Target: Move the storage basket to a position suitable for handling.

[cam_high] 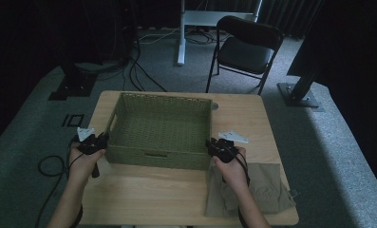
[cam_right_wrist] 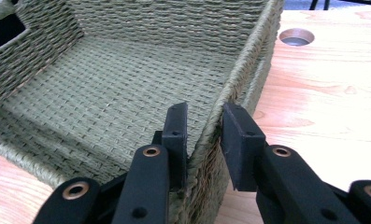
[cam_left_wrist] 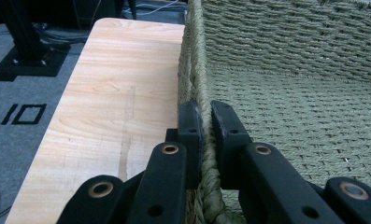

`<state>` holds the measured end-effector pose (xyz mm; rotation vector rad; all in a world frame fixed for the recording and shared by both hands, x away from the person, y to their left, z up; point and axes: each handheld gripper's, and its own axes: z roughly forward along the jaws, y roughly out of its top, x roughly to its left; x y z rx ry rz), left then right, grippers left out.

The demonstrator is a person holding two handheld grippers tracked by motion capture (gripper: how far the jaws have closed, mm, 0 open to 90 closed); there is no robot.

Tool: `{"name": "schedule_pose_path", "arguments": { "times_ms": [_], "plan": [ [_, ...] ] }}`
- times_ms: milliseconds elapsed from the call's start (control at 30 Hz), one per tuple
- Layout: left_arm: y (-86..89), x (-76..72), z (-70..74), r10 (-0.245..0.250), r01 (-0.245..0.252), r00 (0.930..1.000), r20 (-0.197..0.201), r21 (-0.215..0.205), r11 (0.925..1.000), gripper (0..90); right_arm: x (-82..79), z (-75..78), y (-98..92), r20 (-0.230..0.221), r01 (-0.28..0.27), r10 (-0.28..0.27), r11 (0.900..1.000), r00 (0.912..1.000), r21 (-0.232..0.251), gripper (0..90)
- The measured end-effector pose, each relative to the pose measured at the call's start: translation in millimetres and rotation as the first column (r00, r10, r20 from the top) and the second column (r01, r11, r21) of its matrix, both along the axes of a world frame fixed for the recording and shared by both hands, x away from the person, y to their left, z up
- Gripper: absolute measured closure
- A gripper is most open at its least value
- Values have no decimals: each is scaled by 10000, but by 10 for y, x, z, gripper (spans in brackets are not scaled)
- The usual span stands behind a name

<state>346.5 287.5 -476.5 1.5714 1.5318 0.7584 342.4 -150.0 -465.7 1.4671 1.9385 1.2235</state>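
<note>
**Both grippers at the basket's near corners**

High view: a woven green basket (cam_high: 160,129) sits mid-table (cam_high: 143,190), its far wall toward a folding chair (cam_high: 245,45). Left gripper (cam_high: 102,139) meets its near-left corner, right gripper (cam_high: 209,145) its near-right corner. Folded khaki cloth (cam_high: 267,183) lies near right.

Left gripper view: jaws pinch the basket's left rim (cam_left_wrist: 195,70), one inside, one outside, pressed tight.

Right gripper view: jaws straddle the right rim (cam_right_wrist: 248,51), slightly parted; outer jaw stands just clear. Round hole (cam_right_wrist: 296,36) in tabletop beyond.
</note>
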Motion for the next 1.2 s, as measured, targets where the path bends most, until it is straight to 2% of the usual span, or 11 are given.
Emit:
{"name": "schedule_pose_path", "arguments": {
  "times_ms": [167,433,533,667,733,800,900,967,1067,1133,1200],
  "plan": [
    [-66,-67,9,60,-58,10000,-64,202,9998,843,-9,4,-39,-58,153,-153,9999,9999,15,738],
    [-103,-143,12,138,-139,9998,-145,-42,9999,843,-17,10,-73,-117,324,-324,9995,9994,29,755],
    [-90,-138,16,15,-17,9998,-176,-122,9999,839,-12,14,-78,-147,341,-340,9994,9993,41,754],
    [-42,-102,37,-645,618,9973,-346,-750,9953,678,-3,13,-87,-140,243,-242,9997,9996,78,738],
    [-41,-81,45,-889,866,9953,-374,-585,9945,648,3,12,-88,-128,256,-253,9994,9996,217,711],
    [-28,-50,65,-1008,972,9942,-387,-853,9916,583,20,13,-72,-45,201,-201,9997,9998,164,639],
    [-8,19,97,-1317,1271,9903,-444,-938,9874,466,59,36,-33,64,163,-164,9998,9998,95,593],
    [10,70,118,-1364,1311,9895,-479,-991,9864,436,96,57,-17,161,241,-240,9997,9996,-88,567],
    [43,139,137,-1150,1106,9927,-377,-1030,9885,426,175,82,-27,236,514,-509,9985,9984,-184,565],
    [59,177,139,-1144,1075,9920,-528,-1191,9870,387,236,87,-55,162,689,-687,9976,9975,-97,568],
    [66,200,144,-1118,1033,9920,-585,-1326,9858,386,293,76,-74,44,790,-790,9969,9969,-29,571]
  ]
}}
